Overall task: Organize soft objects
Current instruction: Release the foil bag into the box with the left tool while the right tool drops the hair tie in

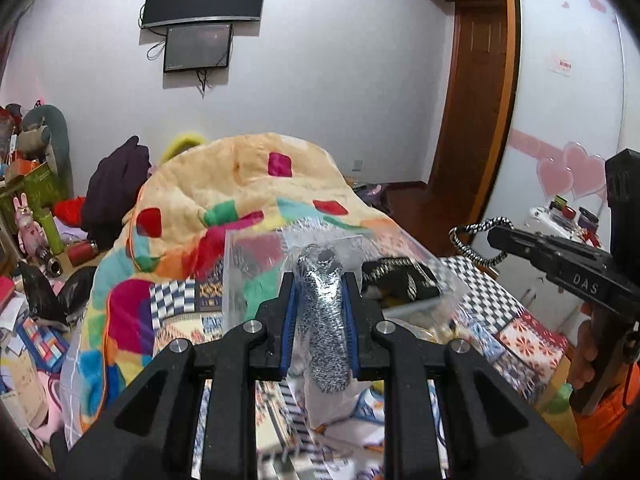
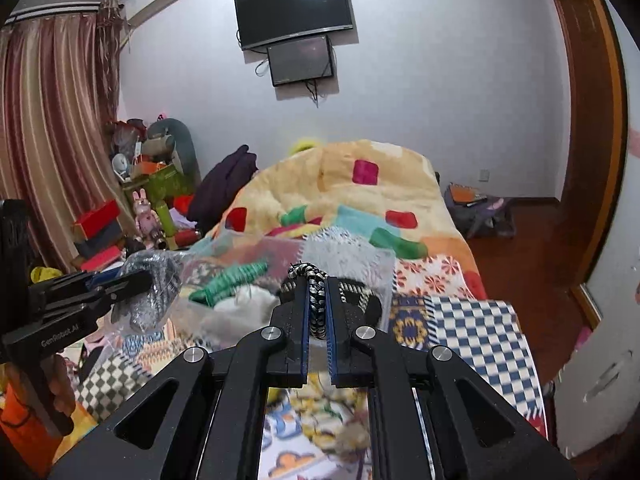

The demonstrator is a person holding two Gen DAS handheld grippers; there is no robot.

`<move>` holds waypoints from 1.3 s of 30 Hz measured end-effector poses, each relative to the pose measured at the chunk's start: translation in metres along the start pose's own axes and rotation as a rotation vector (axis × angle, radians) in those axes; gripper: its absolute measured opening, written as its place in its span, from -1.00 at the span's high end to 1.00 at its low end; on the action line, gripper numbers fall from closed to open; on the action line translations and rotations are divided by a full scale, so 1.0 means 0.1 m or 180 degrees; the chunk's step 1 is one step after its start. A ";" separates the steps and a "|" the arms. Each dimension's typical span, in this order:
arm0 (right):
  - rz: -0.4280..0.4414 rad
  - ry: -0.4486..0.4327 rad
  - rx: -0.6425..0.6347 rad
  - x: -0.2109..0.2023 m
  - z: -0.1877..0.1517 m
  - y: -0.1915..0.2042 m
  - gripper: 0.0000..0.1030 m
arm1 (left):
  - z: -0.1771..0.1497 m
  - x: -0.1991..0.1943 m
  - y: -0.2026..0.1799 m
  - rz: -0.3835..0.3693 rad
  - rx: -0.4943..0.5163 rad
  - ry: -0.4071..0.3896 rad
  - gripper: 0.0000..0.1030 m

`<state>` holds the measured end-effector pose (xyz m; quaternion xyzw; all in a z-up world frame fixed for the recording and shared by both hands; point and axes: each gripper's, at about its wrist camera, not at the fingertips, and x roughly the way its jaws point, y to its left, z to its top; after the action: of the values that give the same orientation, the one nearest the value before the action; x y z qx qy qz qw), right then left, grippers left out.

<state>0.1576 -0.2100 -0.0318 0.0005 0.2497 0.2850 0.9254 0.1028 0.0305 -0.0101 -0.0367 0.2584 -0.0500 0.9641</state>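
My left claw [image 1: 319,284] is clenched on a grey speckled knit piece wrapped in clear plastic [image 1: 326,320], which stands upright between the blue pads and hangs below them, held up in the air above the bed [image 1: 520,332]. My right claw [image 2: 317,280] is pinched tight on a black-and-white braided cord [image 2: 316,304], whose looped end pokes out past the fingertips. Both hover near a clear plastic bin [image 2: 248,276] resting on the patterned bedcover; inside it I see a green braided cord [image 2: 230,280], some pale fabric and a black-and-cream woven item [image 1: 400,280]. Behind the bin lies a heaped, colourful patchwork blanket [image 1: 248,184]. Two dark screens [image 2: 296,8] hang on the far wall.
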 end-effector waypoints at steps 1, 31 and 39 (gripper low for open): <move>0.0013 -0.0008 0.0004 0.04 0.03 0.01 0.88 | 0.04 0.04 0.02 0.0010 -0.0006 0.0000 0.59; -0.0039 0.0761 -0.0165 0.90 -0.13 0.13 0.76 | -0.08 0.86 0.14 0.0289 0.0110 0.0489 0.20; -0.0073 0.0723 -0.0244 0.84 -0.14 0.15 0.06 | -0.07 0.73 0.14 0.0232 0.0039 0.0458 -0.17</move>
<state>0.2031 -0.1556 -0.0802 -0.0699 0.3419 0.2819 0.8938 0.1634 0.0355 -0.0542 -0.0177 0.3278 -0.0190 0.9444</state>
